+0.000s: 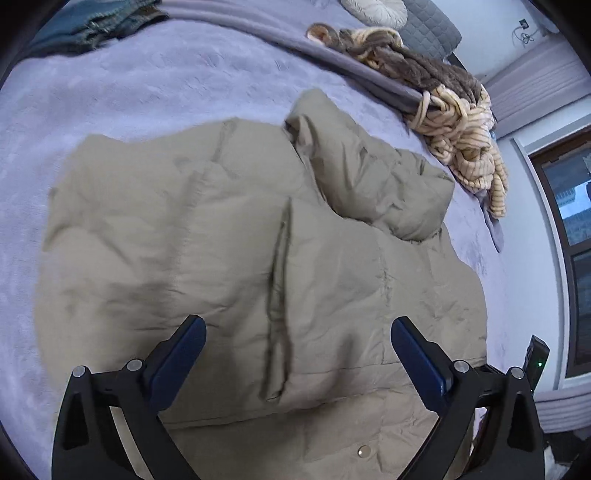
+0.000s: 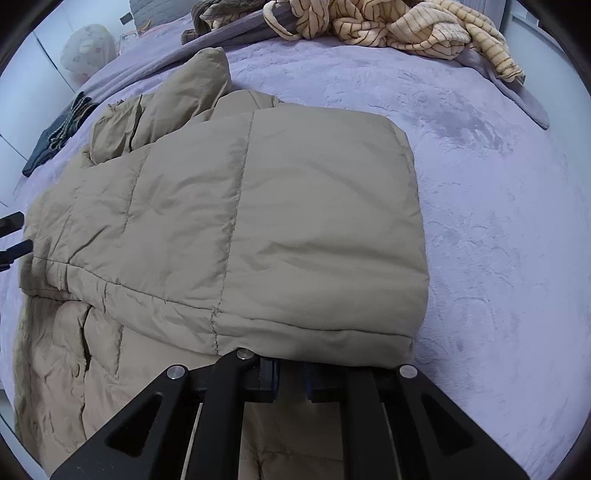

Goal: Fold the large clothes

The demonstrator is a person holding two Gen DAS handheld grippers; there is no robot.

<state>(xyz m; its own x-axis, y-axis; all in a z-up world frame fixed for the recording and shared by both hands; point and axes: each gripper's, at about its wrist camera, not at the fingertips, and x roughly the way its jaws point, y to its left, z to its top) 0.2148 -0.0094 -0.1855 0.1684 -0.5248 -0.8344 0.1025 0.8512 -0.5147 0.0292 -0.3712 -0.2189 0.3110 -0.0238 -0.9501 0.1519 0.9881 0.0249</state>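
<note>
Left wrist view: my left gripper hangs over a khaki padded jacket spread on a lavender bed cover, its blue-padded fingers spread wide with nothing pinched between them, the jacket lying below and clear of the pads. A folded part of the jacket rises at the far right, and a snap button shows on the near hem. Beyond it, along the far edge of the bed, lie a cream striped garment tangled with a brown one, and dark denim sits at the far left. A window stands at the right. In the right wrist view, my right gripper is nearly closed, its jaws clamped on the near edge of a folded flap of the jacket, which drapes over the lower layer. The flap's right edge lies just beside bare bed cover. The striped garment lies at the far side, and the denim sits far left.
</note>
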